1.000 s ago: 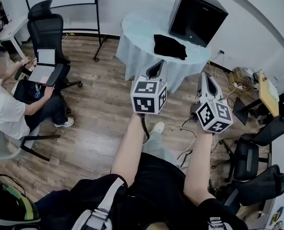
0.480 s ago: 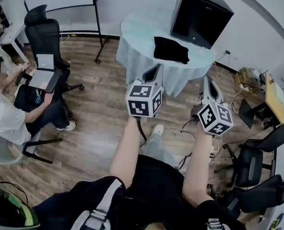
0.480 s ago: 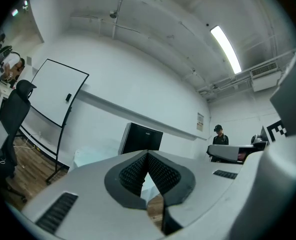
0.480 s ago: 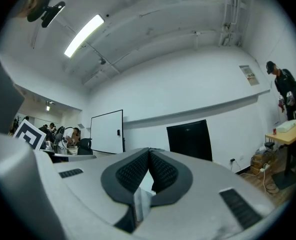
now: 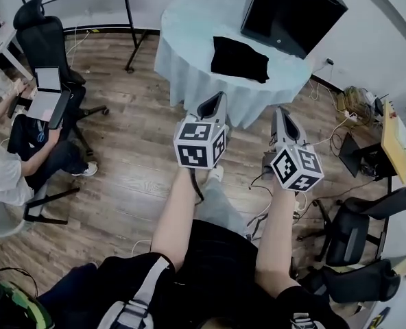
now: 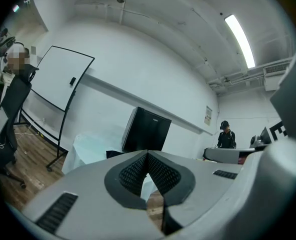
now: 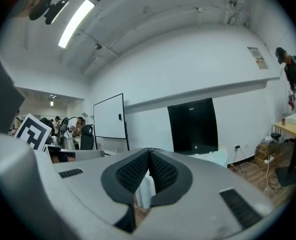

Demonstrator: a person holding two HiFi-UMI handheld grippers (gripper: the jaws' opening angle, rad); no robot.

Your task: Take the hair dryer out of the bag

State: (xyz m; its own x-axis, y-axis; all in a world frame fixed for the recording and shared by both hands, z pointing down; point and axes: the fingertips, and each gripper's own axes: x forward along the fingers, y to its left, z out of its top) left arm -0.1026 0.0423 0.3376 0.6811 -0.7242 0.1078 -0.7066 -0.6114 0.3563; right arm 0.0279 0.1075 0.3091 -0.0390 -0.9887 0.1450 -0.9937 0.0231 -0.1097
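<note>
Desk: round, draped in pale blue cloth (image 5: 189,53); landmark for every place below.
Bag: black soft fabric bag (image 5: 239,59), slumped on the desk top towards its front edge, just in front of the tall black box-shaped cabinet (image 5: 292,16) at the desk's back.
Hair dryer: nowhere visible; presumably inside the bag on the desk.
Left gripper (image 5: 215,103): short of the desk's front edge, pointed at it roughly level; jaws pressed together on nothing, probably carried so for the approach.
Right gripper (image 5: 280,114): alongside, also short of the desk; jaws closed, empty.
Path to the desk: wooden plank floor (image 5: 134,149); nothing in the way.
Surroundings: black office chair (image 5: 42,40) and seated person (image 5: 4,173) with open laptop (image 5: 46,91) well left of the desk; tangled cables (image 5: 347,105) right of it.
</note>
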